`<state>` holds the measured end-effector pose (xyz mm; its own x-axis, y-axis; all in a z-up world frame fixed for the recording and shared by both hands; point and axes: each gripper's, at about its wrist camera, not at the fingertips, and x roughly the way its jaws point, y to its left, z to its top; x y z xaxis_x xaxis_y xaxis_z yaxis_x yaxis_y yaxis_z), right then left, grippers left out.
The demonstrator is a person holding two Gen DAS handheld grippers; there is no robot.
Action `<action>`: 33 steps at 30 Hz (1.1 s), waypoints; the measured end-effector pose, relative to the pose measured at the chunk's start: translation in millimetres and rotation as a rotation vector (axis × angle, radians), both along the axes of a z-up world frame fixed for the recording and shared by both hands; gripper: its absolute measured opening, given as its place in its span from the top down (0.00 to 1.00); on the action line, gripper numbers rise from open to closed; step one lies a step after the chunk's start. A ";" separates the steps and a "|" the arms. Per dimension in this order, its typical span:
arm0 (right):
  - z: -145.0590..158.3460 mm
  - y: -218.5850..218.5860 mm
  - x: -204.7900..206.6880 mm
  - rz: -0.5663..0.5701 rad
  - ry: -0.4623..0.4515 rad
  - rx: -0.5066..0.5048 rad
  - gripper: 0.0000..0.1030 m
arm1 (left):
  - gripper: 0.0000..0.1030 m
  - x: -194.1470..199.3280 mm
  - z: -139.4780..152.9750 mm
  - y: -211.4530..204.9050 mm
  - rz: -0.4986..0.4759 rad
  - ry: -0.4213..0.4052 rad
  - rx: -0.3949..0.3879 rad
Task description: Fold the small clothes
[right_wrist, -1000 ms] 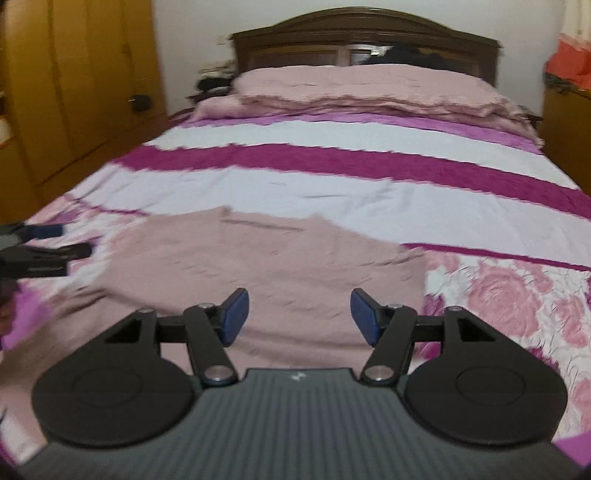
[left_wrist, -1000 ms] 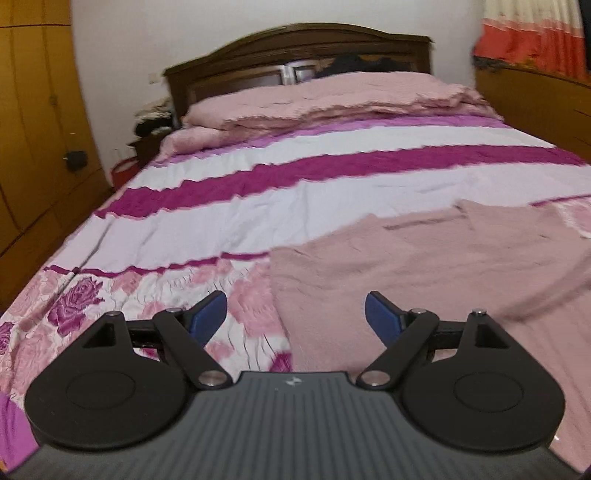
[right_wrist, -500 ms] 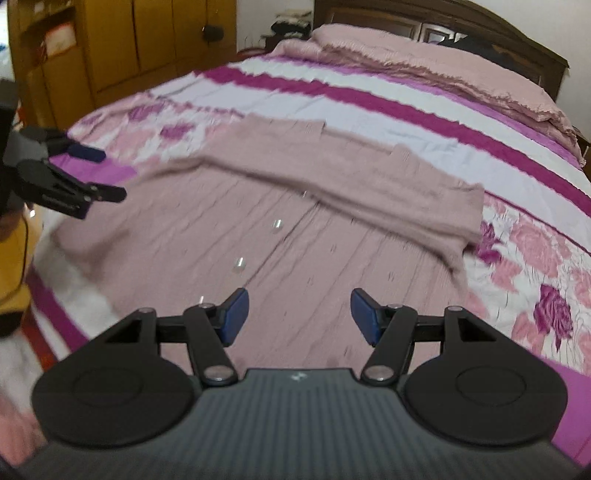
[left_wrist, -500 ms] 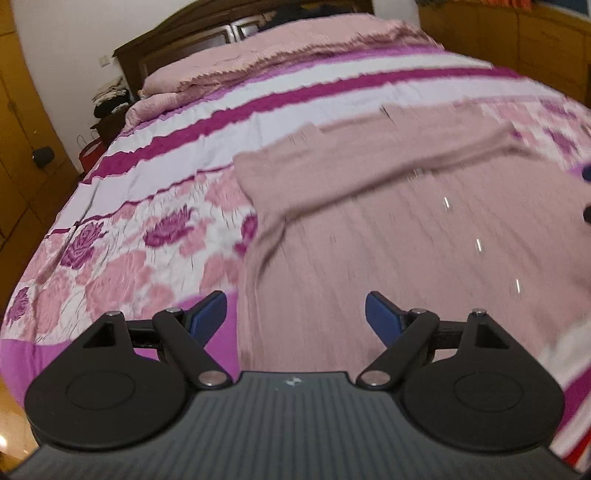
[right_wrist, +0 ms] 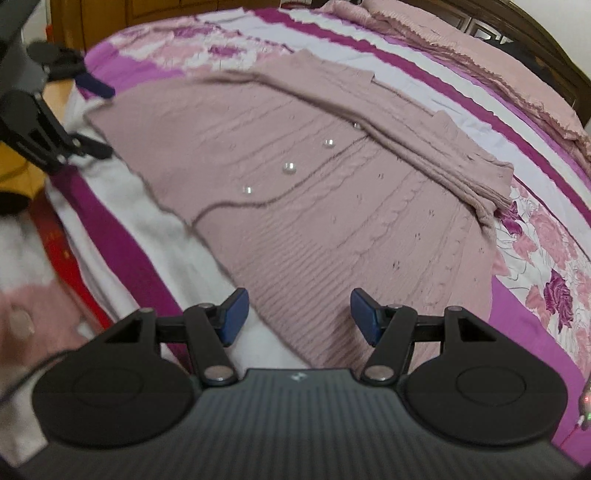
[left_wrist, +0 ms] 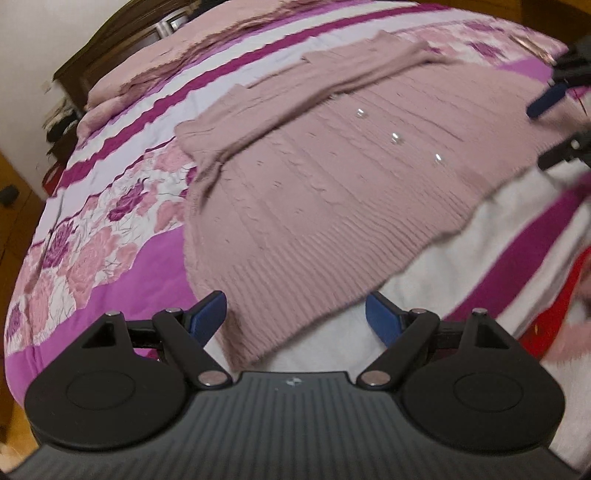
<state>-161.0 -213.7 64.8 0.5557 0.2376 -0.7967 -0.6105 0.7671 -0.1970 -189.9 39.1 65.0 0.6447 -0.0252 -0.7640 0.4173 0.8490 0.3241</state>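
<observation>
A dusty-pink knit cardigan (left_wrist: 332, 192) (right_wrist: 332, 221) lies flat on the bed, front up. It has pearl buttons (right_wrist: 289, 168) down the middle, and both sleeves are folded across its upper part. My left gripper (left_wrist: 295, 314) hovers open above the hem's left corner, its blue pads (left_wrist: 207, 314) off the knit. My right gripper (right_wrist: 299, 314) hovers open above the hem's right corner, with ribbed hem showing between its fingers. Each gripper also shows in the other view: the right gripper (left_wrist: 546, 129) at the far right, the left gripper (right_wrist: 99, 118) at the far left.
The bedspread (left_wrist: 110, 229) has magenta stripes and pink roses. A pink blanket (right_wrist: 480, 48) and dark headboard (left_wrist: 96, 62) are at the far end, a wooden wardrobe (right_wrist: 147, 11) beside the bed. A red item (right_wrist: 62, 251) and a person's pink fluffy sleeve (right_wrist: 29, 314) are at the foot.
Both grippers have come back toward the foot of the bed, tipped down and rolled. The cardigan's hem now fills the foreground. Neither opening has changed.
</observation>
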 end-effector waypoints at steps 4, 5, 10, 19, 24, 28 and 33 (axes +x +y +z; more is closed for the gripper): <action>-8.9 2.6 -0.5 -0.013 -0.042 -0.064 0.39 | 0.12 3.5 -11.0 -2.4 -0.007 0.006 0.045; -9.5 2.2 0.1 -0.018 -0.053 -0.068 0.39 | 0.10 5.0 -12.6 -3.4 -0.005 -0.005 0.054; -6.3 -4.2 6.6 -0.072 -0.092 -0.056 0.39 | 0.10 23.1 -14.7 -4.7 0.013 -0.033 0.050; -10.8 -9.0 5.8 -0.073 -0.108 -0.099 0.39 | 0.08 43.4 -26.6 -12.1 0.002 -0.071 0.074; -10.6 -10.5 12.7 -0.120 -0.173 -0.126 0.39 | 0.09 53.4 -31.1 -16.7 0.023 -0.121 0.067; -15.0 -11.5 18.4 -0.117 -0.166 -0.106 0.51 | 0.29 52.6 -33.0 -19.0 0.015 -0.142 0.030; -13.2 -8.0 9.9 -0.093 -0.202 -0.066 0.83 | 0.63 44.9 -30.8 -19.3 0.009 -0.154 -0.016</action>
